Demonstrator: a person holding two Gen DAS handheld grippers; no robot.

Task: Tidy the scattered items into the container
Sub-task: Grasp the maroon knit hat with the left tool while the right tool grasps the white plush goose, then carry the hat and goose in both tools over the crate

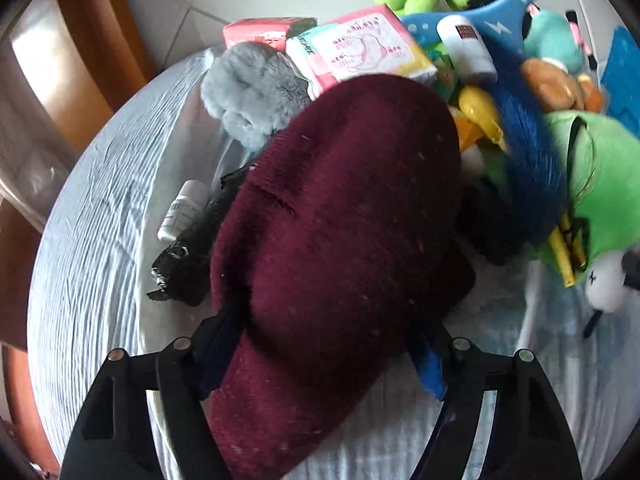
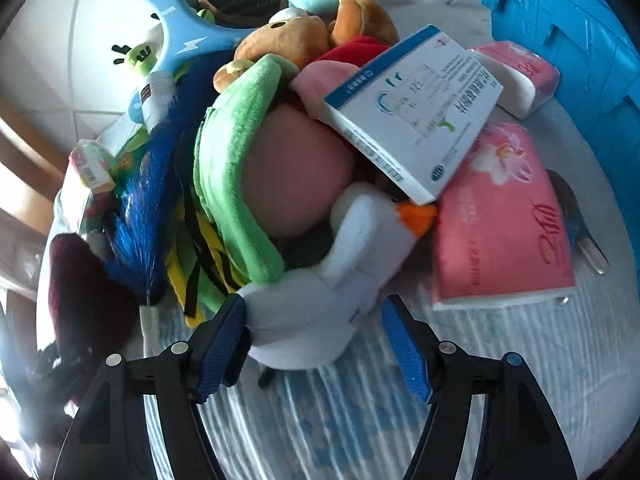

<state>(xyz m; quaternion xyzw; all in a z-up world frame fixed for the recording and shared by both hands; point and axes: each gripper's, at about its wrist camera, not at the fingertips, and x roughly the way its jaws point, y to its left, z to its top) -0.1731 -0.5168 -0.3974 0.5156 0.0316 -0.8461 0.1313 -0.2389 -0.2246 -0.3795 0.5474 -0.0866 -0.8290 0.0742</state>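
While the left gripper [image 1: 320, 344] is pointing steeply down over the striped cloth [image 1: 100, 216], a maroon knit hat [image 1: 340, 220] is lying between its jaws and filling the gap; the black finger on one side is pressing into the knit and the blue pad [image 1: 430, 368] on the other is sitting against it, so the jaws are clenching on the hat. Just beside the hat a black crumpled roll [image 1: 192, 248] and a small white bottle [image 1: 182, 208] are lying on the cloth, and beyond them a grey fluffy toy [image 1: 252, 92] is resting against a pink and white packet [image 1: 368, 46].

At the other hand, the right gripper [image 2: 316, 340] is standing spread around a white plush bird [image 2: 320, 308]. One blue pad [image 2: 220, 348] is touching the bird's side; the other is hanging just apart from it, so the bird is between the jaws but not gripped. Behind the bird a green plush [image 2: 236, 152] is lying in the heap, with a white and blue box [image 2: 416, 112] leaning on top and a pink tissue pack [image 2: 504, 216] beside it. Farthest back, the blue container [image 2: 568, 28] is standing at the edge of the cloth, well apart from both grippers.
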